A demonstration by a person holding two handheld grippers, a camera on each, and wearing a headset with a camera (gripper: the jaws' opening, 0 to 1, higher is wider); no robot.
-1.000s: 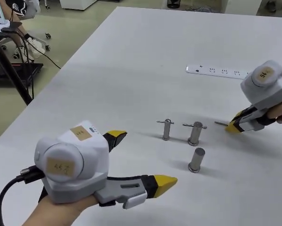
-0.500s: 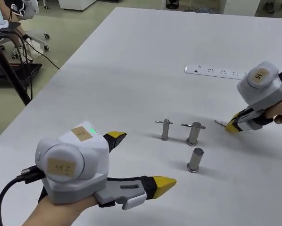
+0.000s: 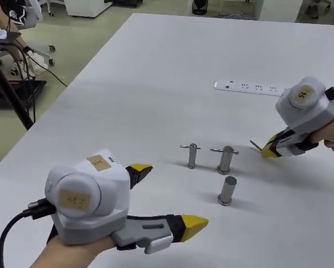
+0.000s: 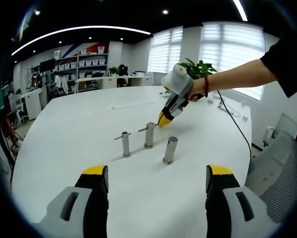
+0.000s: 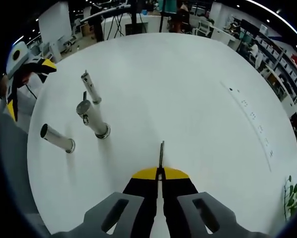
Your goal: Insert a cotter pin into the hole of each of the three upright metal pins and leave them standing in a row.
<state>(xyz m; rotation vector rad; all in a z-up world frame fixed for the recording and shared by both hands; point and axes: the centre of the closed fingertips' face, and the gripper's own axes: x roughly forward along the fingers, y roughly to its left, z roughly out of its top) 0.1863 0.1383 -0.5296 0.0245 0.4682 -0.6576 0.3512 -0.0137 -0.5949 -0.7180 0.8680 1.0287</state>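
The fingers point(image 5: 144, 184) of the right gripper point(image 3: 267, 151) are clamping a cotter pin point(image 5: 161, 153), pointing it left towards the metal posts on the white worktop point(image 3: 156, 84). The far left post point(image 3: 192, 156) and far right post point(image 3: 225, 161) are already carrying theirs; the near post point(image 3: 227, 191) is standing empty. The left gripper point(image 3: 170, 195) is hovering nearer, fingers apart.

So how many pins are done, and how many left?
Two look done: the back-left pin and back-right pin each have a cotter pin through the top. In hand: the right gripper is shut on a third cotter pin. Left: the front pin is bare. The left gripper is open.
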